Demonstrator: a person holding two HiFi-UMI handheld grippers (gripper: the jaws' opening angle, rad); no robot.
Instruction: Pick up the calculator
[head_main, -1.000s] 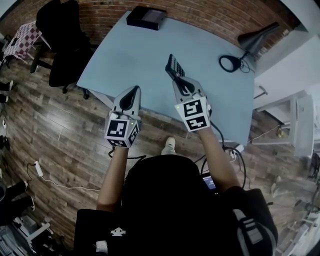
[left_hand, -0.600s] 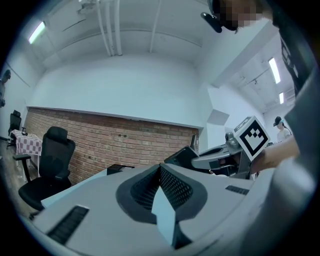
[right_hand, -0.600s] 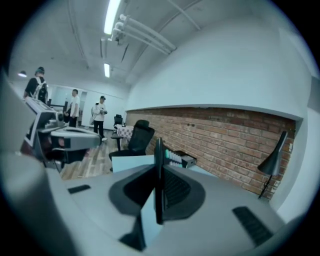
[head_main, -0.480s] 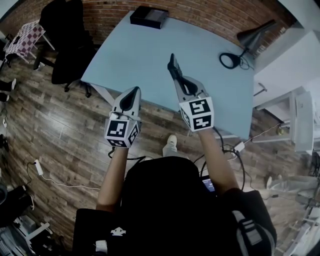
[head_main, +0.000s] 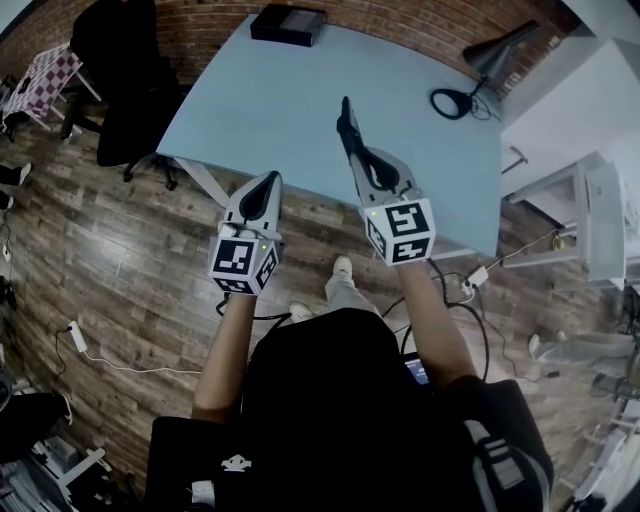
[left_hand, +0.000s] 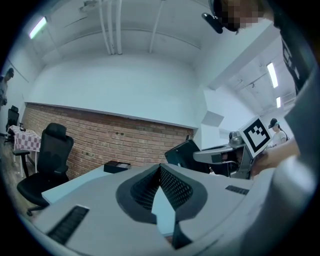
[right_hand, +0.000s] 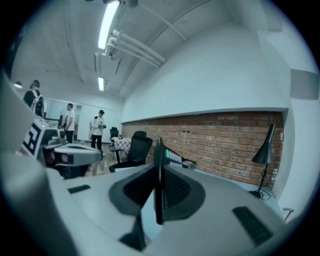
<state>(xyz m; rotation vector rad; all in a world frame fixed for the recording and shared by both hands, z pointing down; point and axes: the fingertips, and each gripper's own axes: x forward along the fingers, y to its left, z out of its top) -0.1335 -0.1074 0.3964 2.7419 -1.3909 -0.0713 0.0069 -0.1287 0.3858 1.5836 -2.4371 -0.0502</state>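
Note:
The calculator (head_main: 345, 122) is a thin dark slab, off the light blue table (head_main: 250, 100) and standing edge-on. My right gripper (head_main: 356, 152) is shut on its near end. In the right gripper view the calculator (right_hand: 159, 150) rises as a dark strip between the pads of the right gripper (right_hand: 159, 172), its pale keys facing right. My left gripper (head_main: 272, 180) hangs to the left at the table's front edge, jaws together with nothing in them. In the left gripper view the left gripper (left_hand: 160, 168) is closed to a point, and the calculator (left_hand: 182, 152) shows to the right.
A black box (head_main: 288, 22) lies at the table's far edge. A black desk lamp (head_main: 497, 52) with a round base (head_main: 455, 102) stands at the far right corner. A black office chair (head_main: 122, 70) stands left of the table. White furniture (head_main: 590, 230) and cables are on the right.
The right gripper has lifted the calculator higher and rolled it more edge-on. Both grippers have drawn back toward the table's front edge, and the table now sits farther up in the head view.

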